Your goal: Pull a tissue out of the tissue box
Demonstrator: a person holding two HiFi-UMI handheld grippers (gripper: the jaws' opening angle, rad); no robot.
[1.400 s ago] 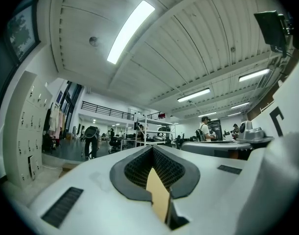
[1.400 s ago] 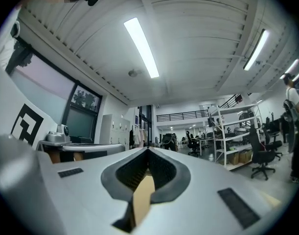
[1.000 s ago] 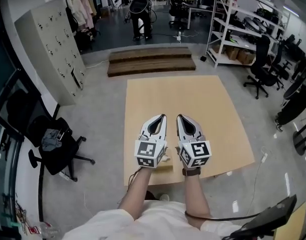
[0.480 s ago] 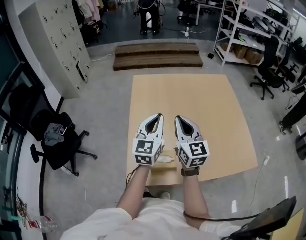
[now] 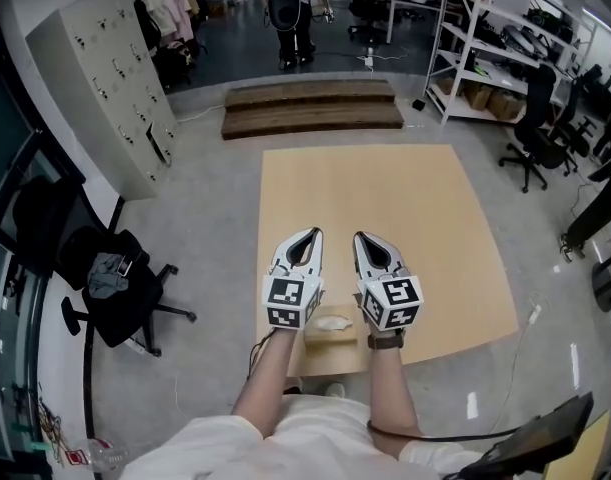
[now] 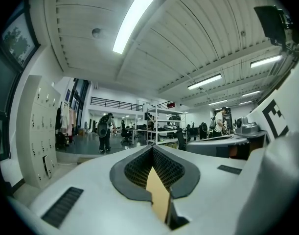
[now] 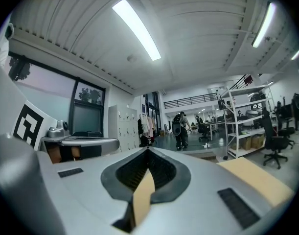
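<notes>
Since a second ago both my tongs have sunk, and the tissue box [image 5: 330, 336] now shows plainly between them, at the near edge of the tan board [image 5: 405, 198]. My left gripper [image 5: 316, 232] and right gripper [image 5: 358, 234] are pinched shut and empty, pointing level and far. The box lies nearer than both tips, seemingly long left to right. Its white tissue [image 5: 334, 321] sits slightly closer to my left tongs.

Open-plan lab office with lockers [image 5: 107, 83], metal shelving [image 5: 482, 43] and swivel chairs [image 5: 533, 138]
</notes>
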